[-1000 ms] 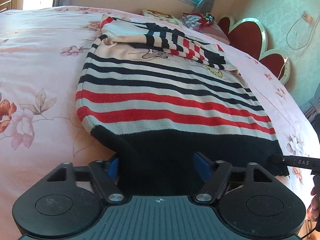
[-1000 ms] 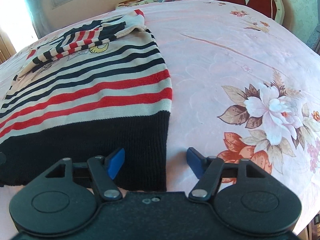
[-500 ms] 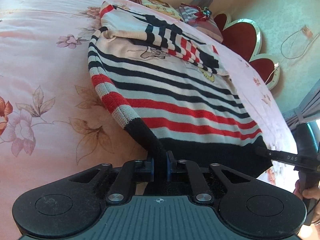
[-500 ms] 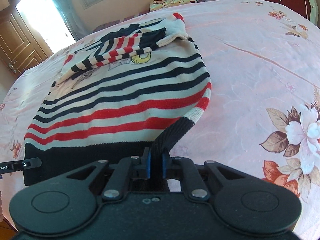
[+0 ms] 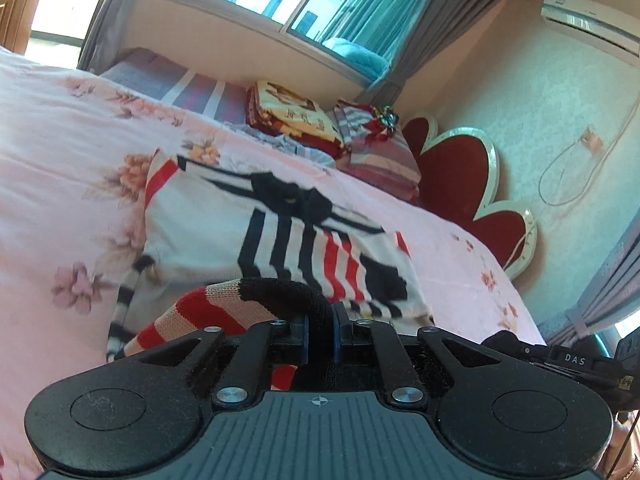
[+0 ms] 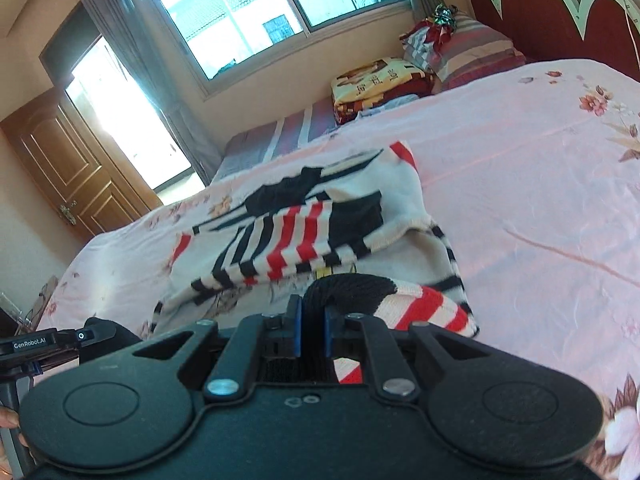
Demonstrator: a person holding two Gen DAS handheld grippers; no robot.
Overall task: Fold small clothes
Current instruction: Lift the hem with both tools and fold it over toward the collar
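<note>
Left claw [image 5: 320,334]: blue pads pressed together, pinching black hem band of the striped sweater [image 5: 280,236]. Hem corner arches up out of the pads toward 10 o'clock, red/cream stripes draping down-left over the claw's linkage.

Right claw [image 6: 312,330]: same, pads clamped on the black hem band at the other corner; fabric humps up and falls away toward 4 o'clock w/ red/cream stripes.

Sweater body lies on the bed [image 5: 60,184] ahead of both claws, at 12 o'clock in each wrist view. Sleeves folded across the chest, black collar area at far end. Near hem lifted off the sheet by both claws; rest blurred, partly resting on the pink floral sheet.

Left view: right claw's body peeks in at 4 o'clock edge. Right view: left claw's body at 9 o'clock edge.

Beyond sweater: folded blanket [image 5: 292,120] and striped pillow [image 5: 380,156] near the red scalloped headboard [image 5: 456,172]. Window [image 6: 256,12] behind, wooden door [image 6: 68,172] at 9 o'clock in right view.
</note>
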